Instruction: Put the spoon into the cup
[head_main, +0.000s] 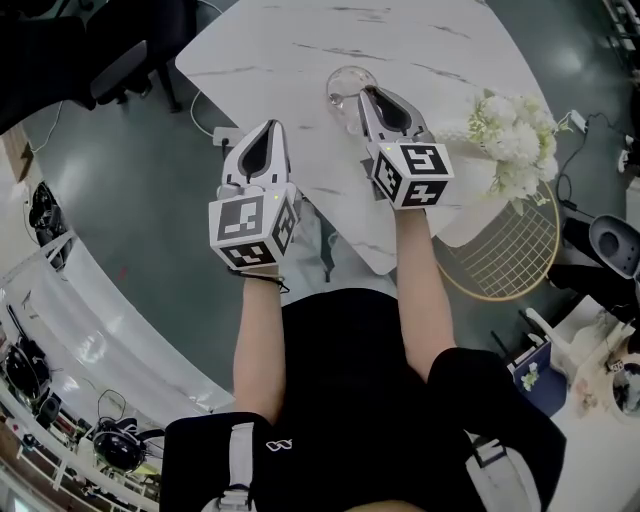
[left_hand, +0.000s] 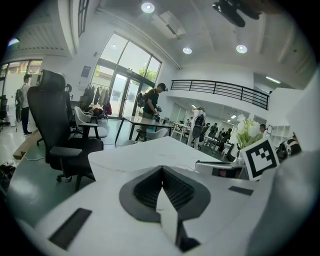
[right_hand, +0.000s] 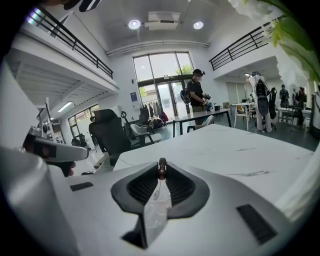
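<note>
Bare tabletop (head_main: 280, 40) left of cup (head_main: 341, 84), flowers (head_main: 512, 140) crowding right

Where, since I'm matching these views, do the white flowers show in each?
Head view: white flowers at upper right.
Left gripper view: small, mid right.
Right gripper view: blurred, top right corner.
Shared landmark: the white marble table.

white left gripper (head_main: 270, 126) and right gripper (head_main: 368, 93), black-and-white marker cubes (head_main: 252, 228), black top (head_main: 340, 380)
</note>
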